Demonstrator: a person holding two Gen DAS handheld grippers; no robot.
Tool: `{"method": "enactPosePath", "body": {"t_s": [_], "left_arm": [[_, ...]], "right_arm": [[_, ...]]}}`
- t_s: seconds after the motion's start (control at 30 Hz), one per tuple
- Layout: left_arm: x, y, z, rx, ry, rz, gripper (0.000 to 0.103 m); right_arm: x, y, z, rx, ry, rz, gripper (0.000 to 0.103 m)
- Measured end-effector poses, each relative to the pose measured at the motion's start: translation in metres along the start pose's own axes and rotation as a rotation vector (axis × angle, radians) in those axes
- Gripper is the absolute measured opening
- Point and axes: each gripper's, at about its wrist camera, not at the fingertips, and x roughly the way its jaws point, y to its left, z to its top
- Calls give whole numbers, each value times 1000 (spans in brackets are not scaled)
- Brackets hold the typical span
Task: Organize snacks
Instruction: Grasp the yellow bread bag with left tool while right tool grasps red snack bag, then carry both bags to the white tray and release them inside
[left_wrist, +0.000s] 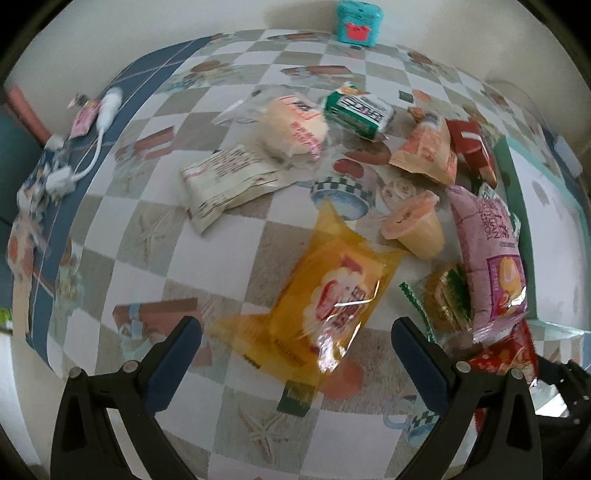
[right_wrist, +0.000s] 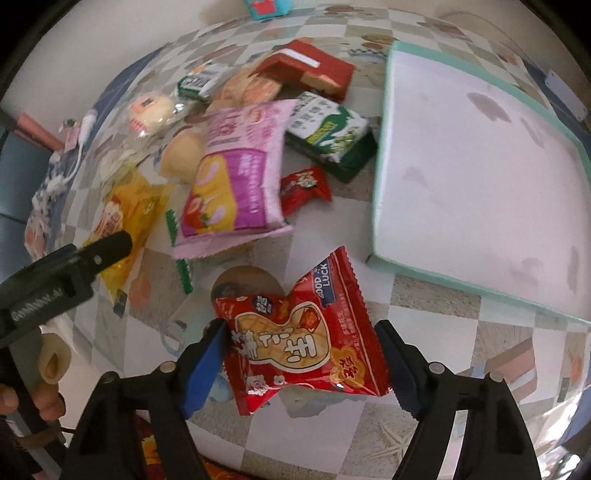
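Observation:
A red peanut packet (right_wrist: 303, 332) lies on the checked tablecloth between the blue pads of my right gripper (right_wrist: 301, 336). Both pads touch its side edges, so the gripper is shut on it. A yellow snack packet (left_wrist: 325, 295) lies under my left gripper (left_wrist: 297, 332), whose fingers stand wide apart on either side of it without touching. The right wrist view shows one left gripper finger (right_wrist: 110, 245) over that yellow packet (right_wrist: 122, 214). A pink wafer bag (right_wrist: 236, 173) lies just beyond the red packet.
A white tray with a teal rim (right_wrist: 380, 184) lies to the right, holding nothing. Green, red and cream packets (right_wrist: 325, 133) and a jelly cup (left_wrist: 413, 229) are heaped beyond. A teal box (left_wrist: 358, 22) stands at the far edge. A hand (right_wrist: 44, 398) holds the left gripper.

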Motion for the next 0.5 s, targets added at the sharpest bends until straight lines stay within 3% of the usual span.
{"method": "enactPosePath", "body": {"t_s": [0.13,0.2,0.27,0.5], "left_arm": [[5,-10,4,43,4,29,101],[9,-13,6,54,11,46,84],[10,-14,6,53,14,45,84],[11,-14,8,48,3,34,77]], "right_arm": [[-2,-11,-2,52,-5,33,79],[-2,-15,-3,65,-8,55,78],[-3,-14,-4,65,-17,71,71],[-6,-11,-6,62,-24,74,68]]}}
